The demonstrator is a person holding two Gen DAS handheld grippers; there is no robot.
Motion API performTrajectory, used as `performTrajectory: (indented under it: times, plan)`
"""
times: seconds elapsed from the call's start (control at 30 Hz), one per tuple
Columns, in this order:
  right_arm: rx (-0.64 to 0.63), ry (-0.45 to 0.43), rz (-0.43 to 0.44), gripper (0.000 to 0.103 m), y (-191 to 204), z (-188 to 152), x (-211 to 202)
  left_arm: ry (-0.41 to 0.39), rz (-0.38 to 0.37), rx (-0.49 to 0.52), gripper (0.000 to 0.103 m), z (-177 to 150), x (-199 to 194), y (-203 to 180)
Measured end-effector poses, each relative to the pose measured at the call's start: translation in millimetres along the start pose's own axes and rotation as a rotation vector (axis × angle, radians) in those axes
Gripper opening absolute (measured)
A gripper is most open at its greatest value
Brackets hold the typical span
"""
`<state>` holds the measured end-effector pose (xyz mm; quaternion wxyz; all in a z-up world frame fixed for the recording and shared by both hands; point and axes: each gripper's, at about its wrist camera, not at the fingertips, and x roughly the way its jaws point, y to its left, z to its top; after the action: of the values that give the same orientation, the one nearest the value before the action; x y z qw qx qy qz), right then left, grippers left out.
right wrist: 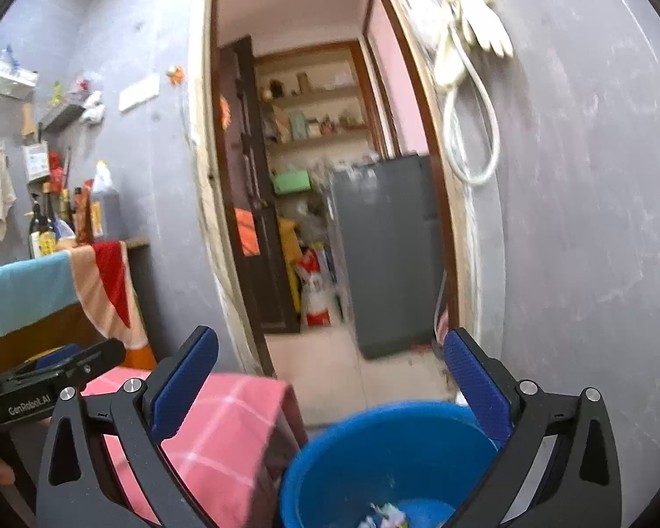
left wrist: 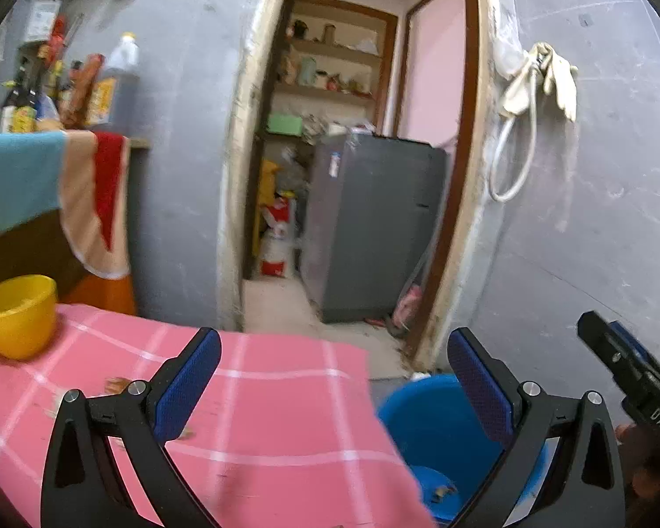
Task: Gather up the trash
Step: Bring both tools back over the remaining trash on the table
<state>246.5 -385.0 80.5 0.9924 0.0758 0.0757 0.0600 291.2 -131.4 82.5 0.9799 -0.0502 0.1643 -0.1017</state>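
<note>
Between pickups: left tongs (left wrist: 332, 389) and right tongs (right wrist: 330, 389) both spread wide, empty, above round blue plastic bucket (right wrist: 387, 453). Next, likely: brown scraps (left wrist: 116, 385) on pink checked cloth-covered surface (left wrist: 277, 418).

"GenRobot.AI" on left tongs (right wrist: 48, 396); "DAS" on right tongs (left wrist: 651, 405).

Both views look forward, level, toward an open doorway (left wrist: 352, 154) at 12 o'clock. The left wrist view sits close above a pink cloth (left wrist: 264, 418), with a blue bucket (left wrist: 422, 422) at 5 o'clock. The right wrist view hangs close over that bucket (right wrist: 374, 453), at 6 o'clock, cloth at 7. Both share the doorway, the fridge (left wrist: 374, 220) and a hose (left wrist: 515, 149) at 2 o'clock.
</note>
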Motion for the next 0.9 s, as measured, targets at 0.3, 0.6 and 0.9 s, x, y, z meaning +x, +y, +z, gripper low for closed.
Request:
performTrajectory:
  times: [0.3,0.6,0.9]
  plan:
    - [-0.001,-0.105,0.07,0.103,45.5,3.9,1.7,-0.087,0.109,0.012,0.101,2.0,-42.2,47.3]
    - [-0.015,-0.15,0.138,0.103,91.0,0.1,6.8,-0.149,0.227,0.003,0.101,-0.8,-76.1,96.8]
    - [-0.08,-0.124,0.189,0.103,127.6,-9.4,15.4,-0.146,0.328,-0.017,0.101,-12.7,-93.9,140.7]
